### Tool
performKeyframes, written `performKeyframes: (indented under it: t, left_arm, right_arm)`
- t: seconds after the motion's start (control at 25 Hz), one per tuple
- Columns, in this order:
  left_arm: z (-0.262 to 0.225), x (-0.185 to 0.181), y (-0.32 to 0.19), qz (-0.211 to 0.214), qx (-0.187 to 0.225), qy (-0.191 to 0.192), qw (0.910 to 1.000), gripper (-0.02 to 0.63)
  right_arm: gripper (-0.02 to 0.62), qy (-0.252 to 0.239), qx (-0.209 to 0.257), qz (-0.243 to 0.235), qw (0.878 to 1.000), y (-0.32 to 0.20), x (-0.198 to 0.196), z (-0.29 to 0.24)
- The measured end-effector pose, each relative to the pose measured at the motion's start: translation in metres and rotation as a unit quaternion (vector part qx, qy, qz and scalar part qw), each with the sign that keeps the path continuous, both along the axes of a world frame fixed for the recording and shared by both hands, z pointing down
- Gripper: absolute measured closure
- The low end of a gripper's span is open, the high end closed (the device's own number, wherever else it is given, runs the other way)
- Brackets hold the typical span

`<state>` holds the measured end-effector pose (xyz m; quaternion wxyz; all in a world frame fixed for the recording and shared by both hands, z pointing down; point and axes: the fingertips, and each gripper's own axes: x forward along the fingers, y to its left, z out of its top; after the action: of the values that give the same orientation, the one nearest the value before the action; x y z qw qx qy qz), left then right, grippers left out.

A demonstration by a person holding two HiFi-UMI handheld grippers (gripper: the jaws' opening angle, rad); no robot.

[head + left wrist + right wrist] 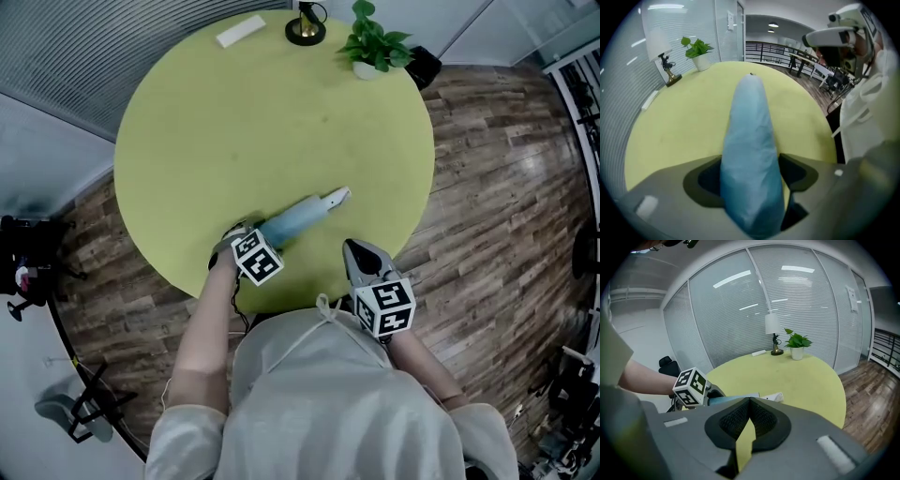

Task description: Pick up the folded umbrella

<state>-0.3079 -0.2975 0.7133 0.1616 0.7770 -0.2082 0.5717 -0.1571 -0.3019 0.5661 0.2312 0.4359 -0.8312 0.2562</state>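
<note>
The folded umbrella (298, 218), pale blue with a white handle end (336, 197), lies on the round yellow-green table (234, 122) near its front edge. My left gripper (251, 236) comes down steeply over the umbrella's near end. In the left gripper view the blue fabric (750, 140) fills the wide gap of the left gripper (750, 174) and sits against both dark pads (701, 180). My right gripper (352, 249) hovers to the right over the table's front rim, shut and empty. The right gripper (749, 401) view shows the umbrella (736, 398) beyond its tips.
A lamp (306, 23), a potted plant (375, 42) and a flat white block (241, 30) stand at the table's far edge. Wood floor (487, 187) surrounds the table. A black chair (28, 253) stands at the left. Glass walls with blinds (787, 310) lie behind.
</note>
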Motion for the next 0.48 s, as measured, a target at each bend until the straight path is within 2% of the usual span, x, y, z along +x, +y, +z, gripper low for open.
performKeyframes:
  t: [0.08, 0.2, 0.48]
  left_arm:
    - [0.0, -0.002, -0.002, -0.01, -0.017, 0.015, 0.9997, 0.247]
    - [-0.001, -0.003, 0.001, -0.016, -0.014, 0.025, 0.9994, 0.255]
    - [-0.007, 0.003, 0.004, -0.017, -0.013, 0.005, 0.9998, 0.281]
  right_arm:
    - [0.597, 0.0, 0.007, -0.001, 1.0, -0.002, -0.001, -0.003]
    - [0.597, 0.002, 0.014, -0.001, 1.0, 0.0, 0.0, -0.009]
    - [0.597, 0.002, 0.028, -0.006, 1.0, -0.005, 0.009, -0.026]
